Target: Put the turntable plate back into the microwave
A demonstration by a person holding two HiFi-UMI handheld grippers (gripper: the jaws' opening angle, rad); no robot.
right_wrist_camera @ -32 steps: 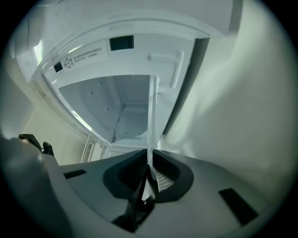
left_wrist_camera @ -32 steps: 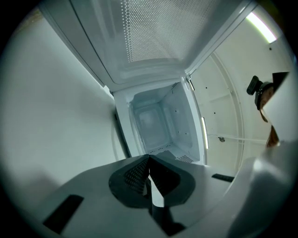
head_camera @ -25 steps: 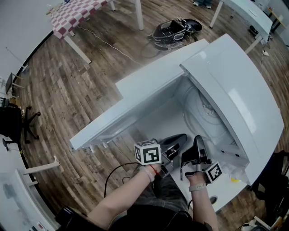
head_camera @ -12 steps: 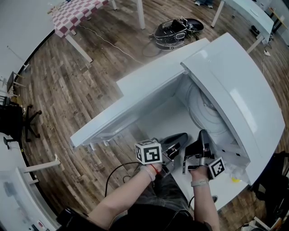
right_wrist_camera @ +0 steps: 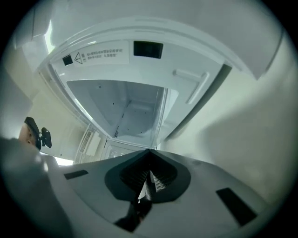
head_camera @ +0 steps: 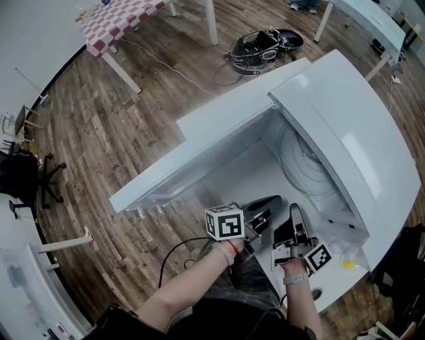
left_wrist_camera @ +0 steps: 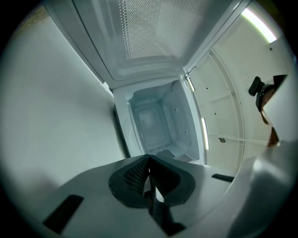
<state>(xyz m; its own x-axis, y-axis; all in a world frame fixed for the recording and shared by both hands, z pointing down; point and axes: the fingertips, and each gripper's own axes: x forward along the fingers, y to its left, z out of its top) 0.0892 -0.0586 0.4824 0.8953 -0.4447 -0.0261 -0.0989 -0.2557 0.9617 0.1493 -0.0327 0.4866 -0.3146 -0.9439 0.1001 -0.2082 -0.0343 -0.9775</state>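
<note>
The white microwave [head_camera: 345,126] stands with its door [head_camera: 199,156] swung wide open. In the head view the round glass turntable plate [head_camera: 307,169] lies inside the cavity. Both grippers hover side by side just outside the opening, close to the person. My left gripper [head_camera: 273,199] is shut with nothing between its jaws, and it points at the cavity [left_wrist_camera: 158,125] and the perforated door window [left_wrist_camera: 149,37]. My right gripper [head_camera: 293,208] is also shut and holds nothing. The right gripper view looks into the cavity [right_wrist_camera: 128,107] below a warning label [right_wrist_camera: 100,55].
Wood floor surrounds the microwave. A table with a checkered cloth [head_camera: 116,20] stands at the upper left, and a black bag [head_camera: 262,46] lies on the floor behind the door. A cable [head_camera: 179,252] runs under the left arm. A black office chair [head_camera: 26,179] sits far left.
The right gripper reached slightly toward the cavity, then drew back toward the person. The left gripper shifted a little to the right. Both stayed shut.
</note>
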